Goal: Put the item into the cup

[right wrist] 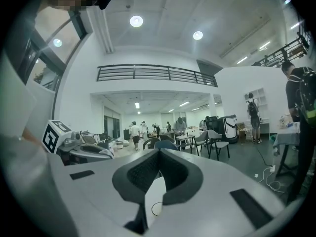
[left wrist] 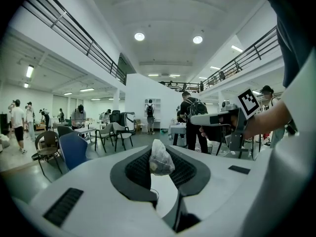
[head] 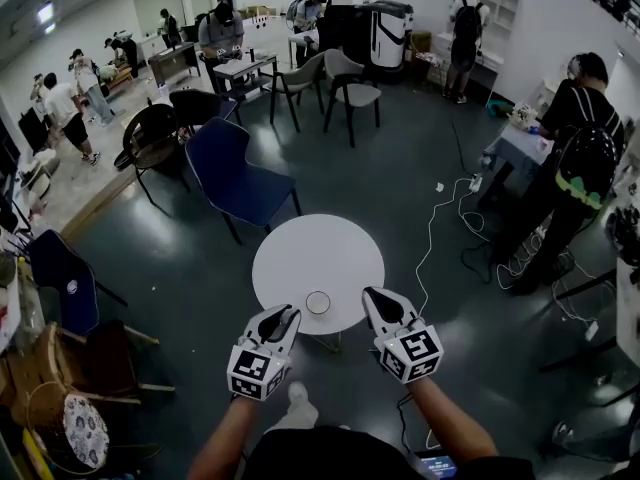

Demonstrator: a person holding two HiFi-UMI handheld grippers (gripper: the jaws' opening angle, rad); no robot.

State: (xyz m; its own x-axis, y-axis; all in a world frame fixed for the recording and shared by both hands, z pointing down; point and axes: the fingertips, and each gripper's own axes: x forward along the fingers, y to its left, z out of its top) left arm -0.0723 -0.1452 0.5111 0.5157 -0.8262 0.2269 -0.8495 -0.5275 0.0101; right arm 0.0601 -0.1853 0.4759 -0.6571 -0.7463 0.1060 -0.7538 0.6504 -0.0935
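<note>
A small clear cup (head: 318,302) stands near the front edge of the round white table (head: 300,248). My left gripper (head: 284,318) hovers just left of the cup, shut on the item, a small crumpled clear bag (left wrist: 160,158) pinched at its fingertips. In the left gripper view the cup's rim (left wrist: 154,192) shows low between the jaws. My right gripper (head: 376,302) is just right of the cup, its jaws together with nothing between them. The cup's rim (right wrist: 157,208) also shows under the right gripper (right wrist: 159,152) in its own view.
A blue chair (head: 235,173) and black chairs (head: 160,128) stand beyond the table. White cables (head: 445,218) trail over the floor to the right. A person with a backpack (head: 580,158) stands at a desk on the right, and other people work at the back.
</note>
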